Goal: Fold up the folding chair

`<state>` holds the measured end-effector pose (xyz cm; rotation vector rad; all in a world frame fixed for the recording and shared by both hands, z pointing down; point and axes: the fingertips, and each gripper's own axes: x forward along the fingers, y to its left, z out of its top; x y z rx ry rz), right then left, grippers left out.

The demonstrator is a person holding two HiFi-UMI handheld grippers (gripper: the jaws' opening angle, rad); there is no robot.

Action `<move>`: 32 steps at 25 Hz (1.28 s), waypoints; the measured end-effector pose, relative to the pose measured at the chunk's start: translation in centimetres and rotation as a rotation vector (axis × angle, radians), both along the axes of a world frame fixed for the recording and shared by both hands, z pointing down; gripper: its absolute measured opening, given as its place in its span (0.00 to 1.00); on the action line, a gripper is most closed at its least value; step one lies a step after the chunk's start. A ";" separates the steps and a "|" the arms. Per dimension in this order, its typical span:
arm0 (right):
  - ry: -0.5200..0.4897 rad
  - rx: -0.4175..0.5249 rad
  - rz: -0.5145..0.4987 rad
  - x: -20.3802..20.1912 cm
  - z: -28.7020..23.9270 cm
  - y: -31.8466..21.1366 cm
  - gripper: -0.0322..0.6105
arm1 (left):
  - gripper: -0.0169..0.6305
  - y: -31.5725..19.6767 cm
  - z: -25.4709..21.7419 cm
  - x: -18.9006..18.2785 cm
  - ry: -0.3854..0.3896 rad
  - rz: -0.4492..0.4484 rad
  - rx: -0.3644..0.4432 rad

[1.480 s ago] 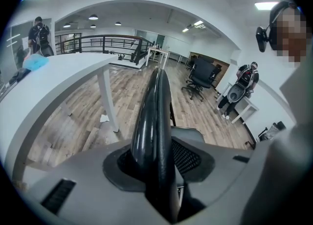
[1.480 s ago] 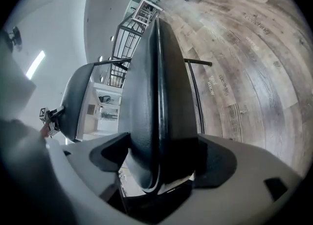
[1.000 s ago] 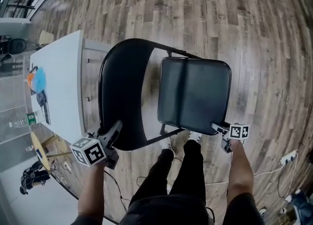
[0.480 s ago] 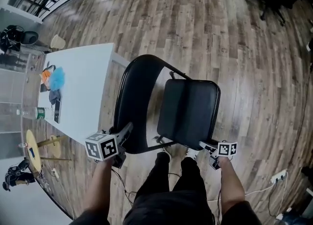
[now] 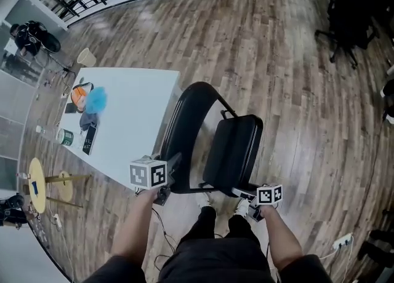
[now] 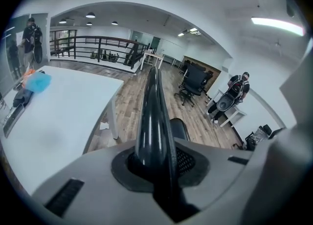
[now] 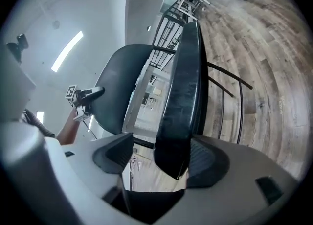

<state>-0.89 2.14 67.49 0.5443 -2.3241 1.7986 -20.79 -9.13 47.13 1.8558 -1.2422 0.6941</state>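
Folding chair (image 5: 231,149) beside white bench (image 5: 126,122), seat tipped steeply. Left hand-held gripper (image 5: 175,163) clamped on backrest tube (image 6: 151,121). Right hand-held gripper (image 5: 243,194) spread wide around seat edge (image 7: 181,101), one pad touching.

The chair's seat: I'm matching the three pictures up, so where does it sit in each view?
Head view: the seat is at centre, tipped up on edge.
Left gripper view: a small dark bit, likely it, just right of the central tube.
Right gripper view: edge-on, centre.
Shared landmark: the backrest, left of the seat; its rim is that tube.
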 end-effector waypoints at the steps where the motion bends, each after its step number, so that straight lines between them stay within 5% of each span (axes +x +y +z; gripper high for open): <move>1: -0.003 0.007 -0.011 -1.4 -0.7 0.0 0.58 | 0.13 0.1 0.0 -0.7 0.007 0.001 -0.003; 10: -0.071 0.089 -0.035 -13.8 -5.3 -2.8 0.58 | 0.13 -1.3 -1.2 -8.3 0.010 0.000 0.014; 18: -0.034 0.156 -0.127 -24.0 -6.5 -4.2 0.58 | 0.13 -2.0 -1.5 -14.1 0.003 -0.011 0.019; 32: -0.083 0.139 -0.096 -34.2 -6.4 -6.4 0.58 | 0.13 -3.0 -1.6 -19.1 -0.018 -0.019 0.025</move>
